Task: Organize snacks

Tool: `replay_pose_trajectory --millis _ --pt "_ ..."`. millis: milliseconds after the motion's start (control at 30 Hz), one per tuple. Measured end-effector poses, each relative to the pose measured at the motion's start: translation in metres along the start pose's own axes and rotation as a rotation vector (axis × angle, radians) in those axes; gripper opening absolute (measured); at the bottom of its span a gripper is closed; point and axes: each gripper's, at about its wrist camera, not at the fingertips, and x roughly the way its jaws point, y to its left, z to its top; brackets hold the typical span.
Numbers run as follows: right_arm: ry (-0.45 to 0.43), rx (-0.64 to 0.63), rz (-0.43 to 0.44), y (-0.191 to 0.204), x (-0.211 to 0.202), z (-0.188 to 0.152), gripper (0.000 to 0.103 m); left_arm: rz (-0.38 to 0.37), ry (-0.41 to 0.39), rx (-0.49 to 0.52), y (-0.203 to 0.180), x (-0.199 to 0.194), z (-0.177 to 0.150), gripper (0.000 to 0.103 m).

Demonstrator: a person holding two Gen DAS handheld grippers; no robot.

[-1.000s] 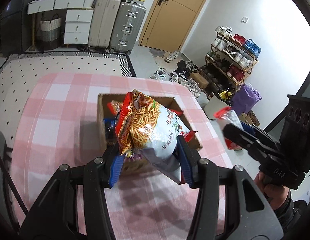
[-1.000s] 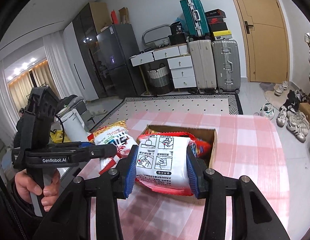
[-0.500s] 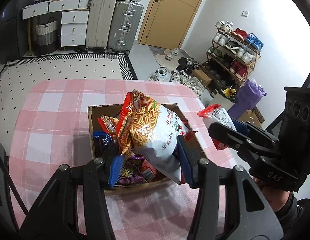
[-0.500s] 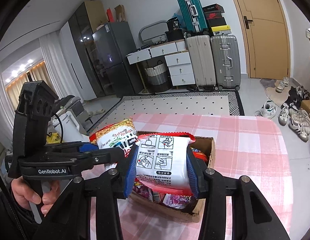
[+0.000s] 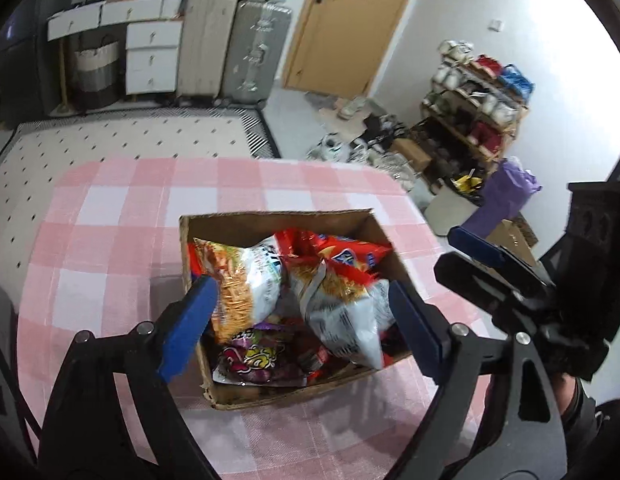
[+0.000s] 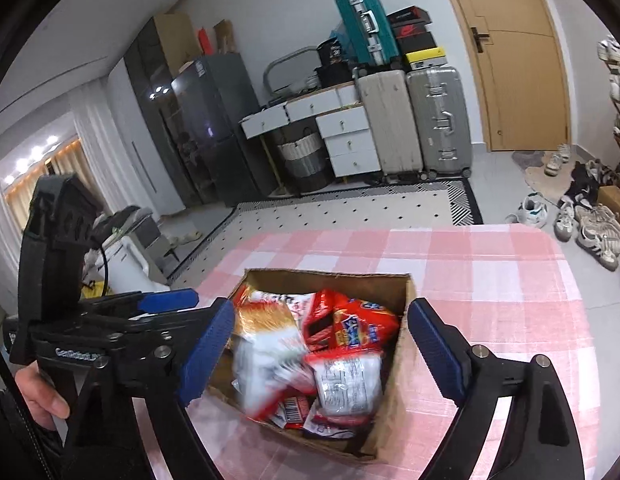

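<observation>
From the left wrist view, the left tongs (image 5: pixel 298 320) hang over an open cardboard box (image 5: pixel 270 220) that stands on a bench covered with a pink checked cloth (image 5: pixel 110 240). Their jaws are opening and grip nothing; two noodle-snack bags lie loose between and below the blue pads, one with orange print (image 5: pixel 242 280) at the left, one mostly white (image 5: pixel 342 308) at the right, atop a red packet (image 5: pixel 334 248) and a purple one (image 5: pixel 246 360). These bags look light, puffed and crinkly, likely slippery and easy to crush, so a gentle pinch across a flat sealed edge seems the safest hold. The right tongs (image 5: pixel 482 256) show at the right edge, only partly in frame. From the right wrist view, the right tongs (image 6: pixel 318 344) hang above the same box, jaws opening, pads touching nothing. A white bag with small printed panels (image 6: pixel 346 380) lies in the box beside a blurred white and orange bag (image 6: pixel 266 344) and a red packet with blue lettering (image 6: pixel 354 324). The blur hides that bag's print. What lies at the bottom of the box is covered, and its near wall is cut off by the tongs. A hand (image 6: pixel 38 396) holds the left tongs' handle at the left.
</observation>
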Motion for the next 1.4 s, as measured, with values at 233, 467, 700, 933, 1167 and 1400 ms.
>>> replay_pose_trajectory --millis 233,467,700,933,1167,1400 --pt "-0.022 0.017 -0.020 -0.006 -0.021 -0.001 0.091 0.031 -0.017 -0.001 -0.004 -0.018 -0.007 0.086" --pt "-0.063 -0.007 -0.033 0.005 -0.053 -0.008 0.095 0.111 -0.098 0.027 -0.014 -0.057 -0.022 0.086" --pt "-0.118 -0.010 -0.059 0.013 -0.087 -0.018 0.099 0.141 -0.152 0.054 -0.025 -0.092 -0.040 0.088" --pt "-0.172 -0.031 -0.095 0.022 -0.116 -0.042 0.100 0.180 -0.268 0.144 -0.039 -0.122 -0.075 0.103" --pt "-0.227 -0.081 -0.128 0.035 -0.138 -0.079 0.100 0.246 -0.369 0.155 -0.035 -0.145 -0.119 0.103" --pt "-0.293 -0.081 -0.147 0.043 -0.156 -0.115 0.100 0.322 -0.456 0.157 -0.027 -0.161 -0.162 0.103"
